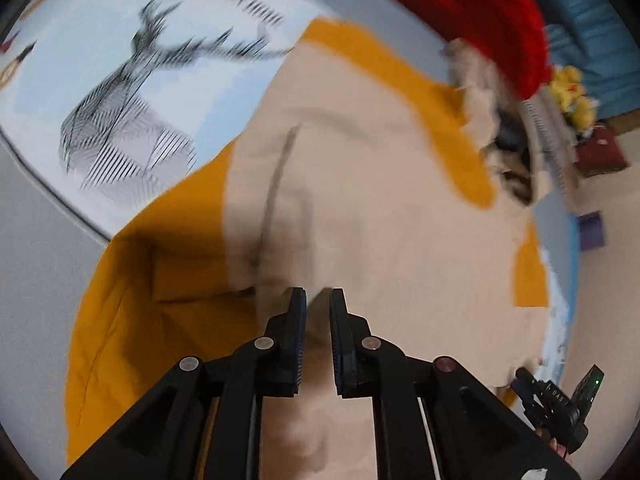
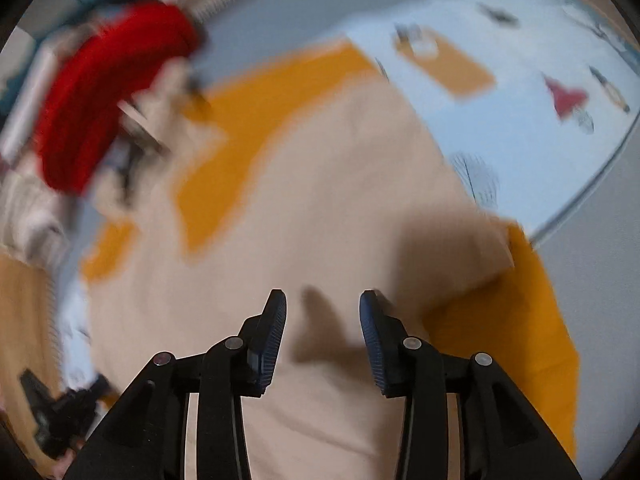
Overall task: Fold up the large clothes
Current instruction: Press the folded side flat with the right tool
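A large beige garment with mustard-yellow panels [image 1: 360,184] lies spread on a pale blue printed sheet; it also fills the right wrist view [image 2: 320,208]. My left gripper [image 1: 318,300] hovers over the beige cloth near a fold, its jaws nearly together with a narrow gap and beige cloth showing between them; whether they pinch it is unclear. My right gripper [image 2: 323,300] is open and empty over the beige middle, casting a shadow on it. The right wrist view is motion-blurred. Each gripper shows at the edge of the other's view [image 1: 560,404] [image 2: 64,412].
A red fluffy garment [image 1: 460,8] [image 2: 100,92] and other pale clothes [image 1: 480,92] are piled at the far side. The sheet has a deer print [image 1: 132,92]. A yellow plush toy [image 1: 570,92], a blue sofa [image 1: 592,28] and the floor lie beyond.
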The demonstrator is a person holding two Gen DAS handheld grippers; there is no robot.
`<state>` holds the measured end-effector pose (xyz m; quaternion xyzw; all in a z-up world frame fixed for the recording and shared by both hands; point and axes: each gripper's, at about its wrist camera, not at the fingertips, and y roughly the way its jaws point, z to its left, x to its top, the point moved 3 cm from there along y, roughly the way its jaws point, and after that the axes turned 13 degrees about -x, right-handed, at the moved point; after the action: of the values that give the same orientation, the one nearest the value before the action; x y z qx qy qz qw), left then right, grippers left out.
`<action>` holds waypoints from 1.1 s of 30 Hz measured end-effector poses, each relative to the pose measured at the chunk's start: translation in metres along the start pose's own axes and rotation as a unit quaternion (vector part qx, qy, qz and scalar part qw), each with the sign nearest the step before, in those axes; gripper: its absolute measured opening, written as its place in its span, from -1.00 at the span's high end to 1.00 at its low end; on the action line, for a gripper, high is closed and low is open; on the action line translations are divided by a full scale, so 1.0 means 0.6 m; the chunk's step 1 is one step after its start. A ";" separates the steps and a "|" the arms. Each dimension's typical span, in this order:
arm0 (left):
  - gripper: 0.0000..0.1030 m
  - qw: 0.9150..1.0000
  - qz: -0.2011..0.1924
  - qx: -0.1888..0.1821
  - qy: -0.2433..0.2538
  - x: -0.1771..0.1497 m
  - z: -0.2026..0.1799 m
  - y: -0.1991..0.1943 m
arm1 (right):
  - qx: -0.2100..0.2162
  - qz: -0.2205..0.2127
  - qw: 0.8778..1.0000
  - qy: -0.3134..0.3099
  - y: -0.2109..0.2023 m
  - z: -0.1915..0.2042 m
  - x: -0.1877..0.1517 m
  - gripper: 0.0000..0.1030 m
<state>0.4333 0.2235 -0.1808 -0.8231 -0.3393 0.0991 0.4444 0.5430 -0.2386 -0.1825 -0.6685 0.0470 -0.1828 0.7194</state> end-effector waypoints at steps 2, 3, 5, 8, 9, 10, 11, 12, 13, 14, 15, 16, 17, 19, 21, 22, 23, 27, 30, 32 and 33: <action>0.81 1.000 -0.009 -0.001 -0.004 0.003 0.000 -0.010 | -0.021 0.018 1.000 0.001 0.019 -0.011 -0.001 0.23; 0.81 1.000 -0.017 -0.007 0.004 0.006 -0.008 -0.020 | -0.021 0.020 1.000 0.009 0.016 -0.015 0.000 0.23; 0.79 0.999 -0.033 -0.011 0.030 0.010 -0.025 -0.035 | -0.017 0.005 1.000 0.010 0.002 -0.012 0.004 0.23; 0.63 0.997 -0.042 0.019 0.059 0.010 -0.032 -0.038 | -0.006 -0.036 0.999 -0.018 -0.028 0.004 0.012 0.23; 0.63 0.998 -0.031 0.028 0.048 0.008 -0.021 -0.029 | -0.011 -0.040 0.999 -0.024 -0.030 0.007 0.012 0.23; 0.63 0.999 -0.024 0.032 0.036 0.006 -0.011 -0.023 | -0.016 -0.037 0.999 -0.023 -0.030 0.005 0.011 0.23; 0.63 0.999 -0.015 0.038 0.020 0.004 0.003 -0.017 | -0.021 -0.024 0.999 -0.015 -0.024 -0.001 0.009 0.23; 0.63 0.999 -0.014 0.042 0.014 0.003 0.010 -0.017 | -0.021 -0.014 1.000 -0.009 -0.018 -0.006 0.008 0.23; 0.63 0.999 -0.019 0.048 0.014 0.004 0.011 -0.021 | -0.020 -0.008 1.000 -0.003 -0.014 -0.007 0.008 0.23; 0.63 0.998 -0.027 0.050 0.021 0.006 0.006 -0.028 | -0.017 -0.011 1.000 0.003 -0.015 -0.008 0.010 0.23; 0.63 0.997 -0.039 0.053 0.034 0.008 -0.005 -0.038 | -0.013 -0.022 1.000 0.006 -0.024 -0.007 0.009 0.23; 0.63 0.996 -0.055 0.054 0.052 0.009 -0.019 -0.050 | -0.010 -0.032 0.999 0.006 -0.031 -0.007 0.009 0.23; 0.63 0.994 -0.070 0.051 0.072 0.010 -0.035 -0.063 | -0.001 -0.052 0.999 0.004 -0.049 -0.005 0.010 0.23; 0.63 0.989 -0.092 0.047 0.102 0.007 -0.062 -0.080 | 0.026 -0.119 0.992 -0.012 -0.101 0.004 0.013 0.23; 0.63 0.984 -0.111 0.044 0.130 0.001 -0.085 -0.094 | 0.025 -0.177 0.983 -0.035 -0.141 0.014 0.010 0.23; 0.63 0.983 -0.116 0.043 0.139 0.000 -0.092 -0.096 | 0.023 -0.204 0.977 -0.052 -0.161 0.020 0.006 0.23; 0.63 0.980 -0.121 0.042 0.151 -0.001 -0.097 -0.103 | 0.018 -0.221 0.973 -0.069 -0.174 0.022 0.000 0.23; 0.63 0.969 -0.137 0.049 0.201 -0.019 -0.129 -0.110 | -0.017 -0.263 0.957 -0.124 -0.201 0.037 -0.018 0.23; 0.63 0.963 -0.141 0.042 0.228 -0.032 -0.147 -0.111 | -0.034 -0.276 0.948 -0.156 -0.217 0.045 -0.032 0.23; 0.63 0.956 -0.146 0.040 0.249 -0.041 -0.157 -0.117 | -0.035 -0.273 0.946 -0.174 -0.221 0.050 -0.037 0.23; 0.63 0.951 -0.149 0.042 0.266 -0.047 -0.164 -0.118 | -0.037 -0.268 0.944 -0.188 -0.224 0.053 -0.040 0.23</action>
<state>0.4246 0.1666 -0.0704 -0.7404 -0.3230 -0.1770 0.5622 0.5035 -0.2060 -0.0521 -0.7045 -0.2634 -0.2383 0.6144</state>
